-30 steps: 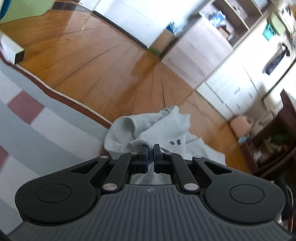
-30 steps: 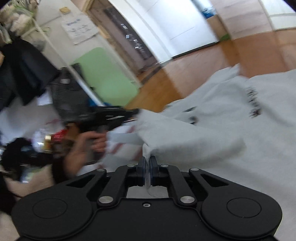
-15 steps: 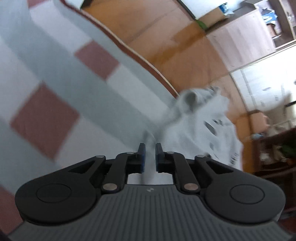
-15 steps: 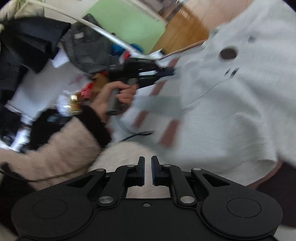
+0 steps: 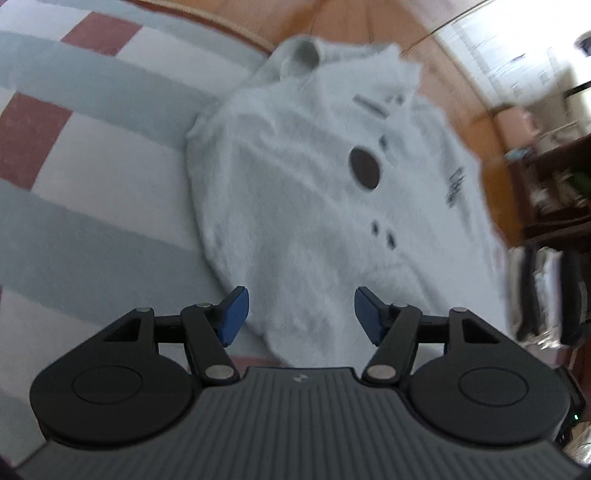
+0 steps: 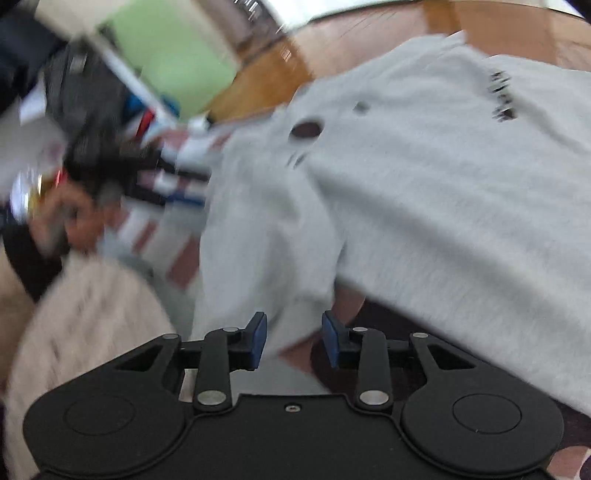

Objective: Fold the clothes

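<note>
Both gripper jaws are opening, tilted down over the grey sweatshirt (image 5: 314,206).

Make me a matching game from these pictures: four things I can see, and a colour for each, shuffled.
Things:
1. sweatshirt
2. floor
3. left gripper pads
4. round patch on the sweatshirt

Colours:
A. blue
B. dark brown
C. pale grey
D. orange-brown wood

Pairs: 1-C, 2-D, 3-A, 4-B
</note>
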